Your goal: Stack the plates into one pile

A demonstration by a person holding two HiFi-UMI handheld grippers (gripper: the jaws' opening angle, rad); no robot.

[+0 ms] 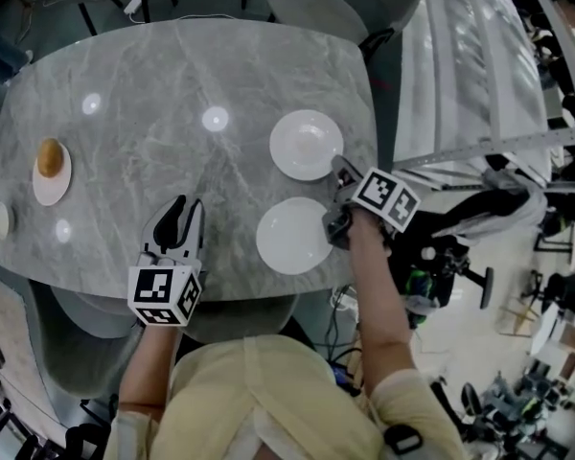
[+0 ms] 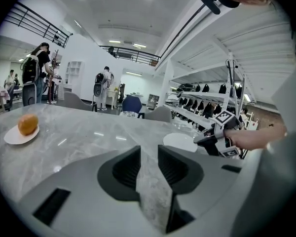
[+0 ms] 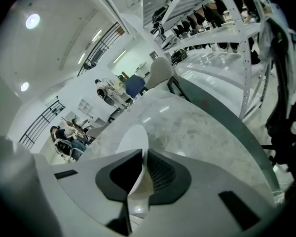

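Note:
Two white plates lie side by side on the grey marble table [image 1: 153,113]: a far plate [image 1: 305,142] and a near plate [image 1: 292,236]. My right gripper [image 1: 342,172] sits at the far plate's near-right rim. In the right gripper view the far plate [image 3: 130,137] runs ahead from the right gripper [image 3: 140,154], its rim pinched between the two dark pads. In the left gripper view the far plate [image 2: 180,142] shows with the right gripper [image 2: 200,139] at its edge. My left gripper [image 1: 180,214] rests low over the table, left of the near plate. The left gripper [image 2: 148,152] is open, with only bare marble between its pads.
A small plate with an orange round thing [image 1: 51,166] sits at the table's left side, seen too as the orange thing's plate [image 2: 20,132]. A small pale object [image 1: 0,220] lies at the left edge. Chairs ring the table; a white shelf rack [image 1: 479,65] stands right. People stand far behind.

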